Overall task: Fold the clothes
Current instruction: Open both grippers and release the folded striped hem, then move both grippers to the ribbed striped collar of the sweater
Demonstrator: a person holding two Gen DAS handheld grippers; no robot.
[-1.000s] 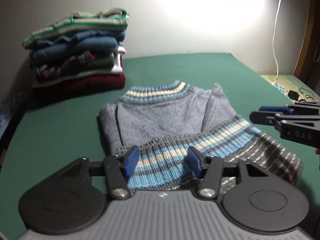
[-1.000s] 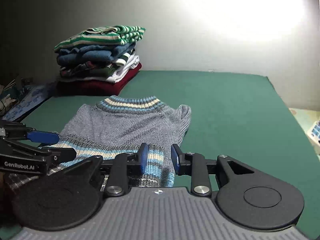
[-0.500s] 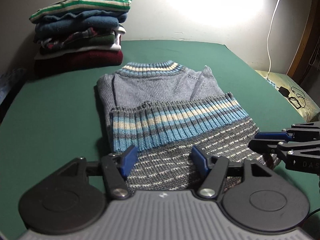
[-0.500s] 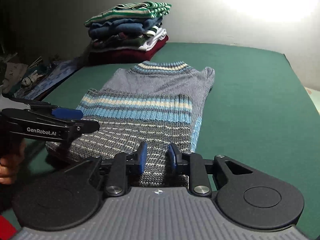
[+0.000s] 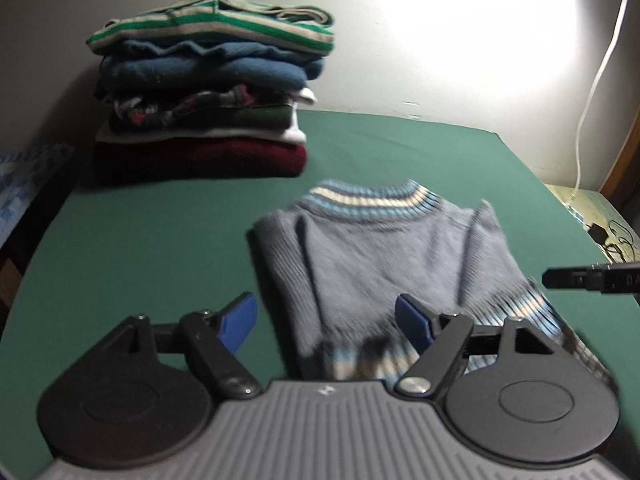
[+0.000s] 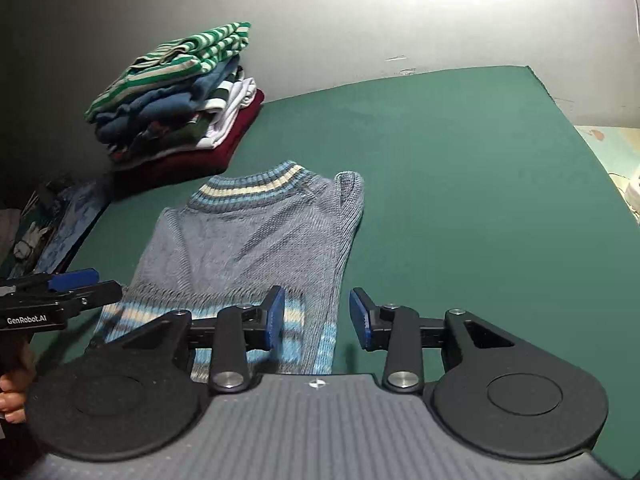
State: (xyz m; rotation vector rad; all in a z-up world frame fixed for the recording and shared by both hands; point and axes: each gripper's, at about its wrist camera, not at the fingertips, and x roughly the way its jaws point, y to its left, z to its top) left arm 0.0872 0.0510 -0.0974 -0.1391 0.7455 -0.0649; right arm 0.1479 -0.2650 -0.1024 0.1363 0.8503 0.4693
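A grey-blue knitted sweater [image 6: 256,248] lies flat on the green desk [image 6: 460,184], its striped collar [image 6: 248,184] pointing toward the far wall and its striped hem [image 6: 200,316] folded up over the lower body. The garment sits near the desk's front edge, close under both tools.

The left gripper [image 5: 326,322] hovers over the sweater's near left corner with its jaws spread wide and nothing between them; one blue pad [image 5: 240,322] hangs above bare desk, the other [image 5: 414,326] above the hem (this view is blurred by motion, so whether the pad touches the knit cannot be told). The right gripper [image 6: 316,320] is also spread, holding nothing, with its left pad over the hem's right end and its right pad over bare desk just beside the garment.

In the right wrist view, the left tool shows at the frame's left side, above the hem's other end, with part of a hand [image 6: 14,384] gripping it.

A stack of folded clothes [image 5: 212,100] stands at the far left corner against the wall, well apart from the sweater. A white cable [image 5: 596,92] runs down the wall on the right.
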